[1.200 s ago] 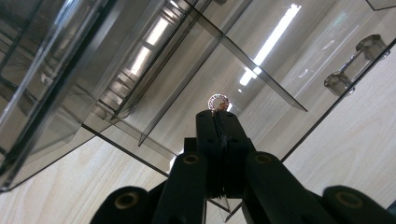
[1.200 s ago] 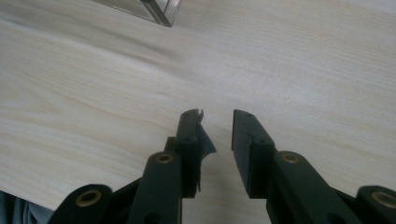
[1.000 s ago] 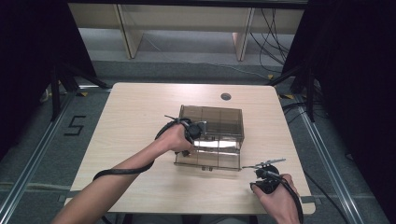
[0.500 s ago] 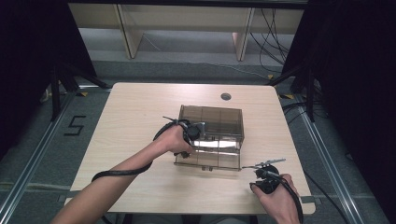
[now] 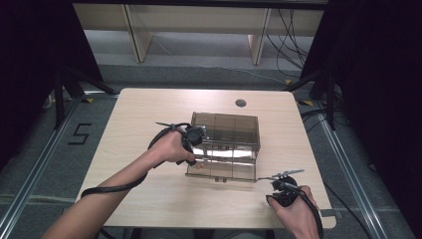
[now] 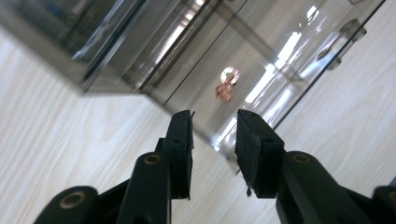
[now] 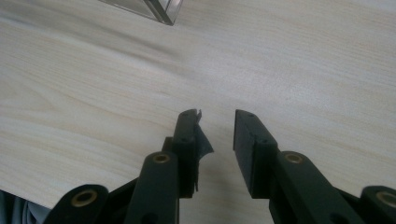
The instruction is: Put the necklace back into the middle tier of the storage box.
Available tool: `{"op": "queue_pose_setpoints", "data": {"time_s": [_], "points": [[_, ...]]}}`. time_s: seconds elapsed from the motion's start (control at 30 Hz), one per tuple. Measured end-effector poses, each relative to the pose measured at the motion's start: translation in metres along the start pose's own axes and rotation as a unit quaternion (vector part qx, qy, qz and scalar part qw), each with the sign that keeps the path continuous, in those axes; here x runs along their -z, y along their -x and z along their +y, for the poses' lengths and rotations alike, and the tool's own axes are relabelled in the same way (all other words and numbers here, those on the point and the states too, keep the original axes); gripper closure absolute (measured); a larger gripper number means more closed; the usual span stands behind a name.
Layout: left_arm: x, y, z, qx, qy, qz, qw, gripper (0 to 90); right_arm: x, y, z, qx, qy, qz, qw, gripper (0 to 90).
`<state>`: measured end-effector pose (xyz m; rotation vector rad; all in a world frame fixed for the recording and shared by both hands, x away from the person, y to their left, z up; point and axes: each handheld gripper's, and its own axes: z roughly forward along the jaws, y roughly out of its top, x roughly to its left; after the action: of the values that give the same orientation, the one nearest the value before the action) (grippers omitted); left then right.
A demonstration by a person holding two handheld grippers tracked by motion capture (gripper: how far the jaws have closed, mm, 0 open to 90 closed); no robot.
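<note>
Table (image 5: 149, 199) first, pale wood, and square in the middle of it sits the smoked clear box (image 5: 225, 146), a tinted acrylic case with partitions inside. Left gripper (image 5: 195, 137) is hard up against the box's left end, the hand wrapped round it; its jaws have just been opening and stand apart with nothing between the pads. Right gripper (image 5: 283, 175) rests near the table's front right corner, just off the box's near right corner, jaws apart and empty over bare wood.

My read: the left has just let go at the box's side and is easing clear. To do that well, draw straight back along the jaw line with the jaws wide, so no pad snags the thin wall edge and skews the case; the idle right could steady the near corner if the box starts to slide.

Now the views. High view gives the layout: box central, both hands, a small dark round fitting (image 5: 241, 103) near the far edge. Left gripper view adds what that one hardly resolves: a small coppery object (image 6: 227, 84) lying inside the box behind the tinted wall, beyond the open fingertips (image 6: 183, 122). Right gripper view offers wood grain, a sliver of the box's corner (image 7: 161, 10), and a torn-looking pad (image 7: 201, 140) on one jaw.
</note>
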<state>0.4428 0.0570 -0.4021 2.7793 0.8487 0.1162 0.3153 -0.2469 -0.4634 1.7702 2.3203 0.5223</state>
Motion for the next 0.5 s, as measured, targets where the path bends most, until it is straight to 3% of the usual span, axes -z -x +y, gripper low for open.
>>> {"op": "queue_pose_setpoints", "data": {"time_s": [0.13,0.17,0.2,0.23,0.27,0.3,0.33,0.5], "points": [[0.008,-0.006,-0.02,0.01,0.013,0.004,0.9999,62.5,0.001,0.0,0.0,0.005,-0.002,0.002,1.0,70.7],[0.01,-0.01,-0.032,0.017,0.018,0.005,0.9997,61.8,0.001,0.0,0.0,-0.003,0.002,0.0,1.0,70.7],[0.01,-0.01,-0.032,0.017,0.018,0.005,0.9997,61.5,0.001,0.0,0.0,-0.003,0.002,0.0,1.0,70.7],[0.012,-0.014,-0.045,0.028,0.024,0.009,0.9993,61.3,0.0,0.0,0.0,0.0,0.0,0.0,1.0,70.6],[0.012,-0.014,-0.045,0.028,0.024,0.009,0.9993,61.0,0.0,0.0,0.0,0.0,0.0,0.0,1.0,70.6],[0.013,-0.019,-0.057,0.033,0.026,0.009,0.9991,60.7,0.0,0.0,0.0,0.003,-0.001,-0.001,1.0,70.5],[0.013,-0.019,-0.057,0.033,0.026,0.009,0.9991,60.4,0.0,0.0,0.0,0.003,-0.001,-0.001,1.0,70.5],[0.008,-0.03,-0.098,0.065,0.063,0.019,0.9957,58.1,0.0,0.0,0.0,0.005,-0.001,-0.001,1.0,70.1]]}}
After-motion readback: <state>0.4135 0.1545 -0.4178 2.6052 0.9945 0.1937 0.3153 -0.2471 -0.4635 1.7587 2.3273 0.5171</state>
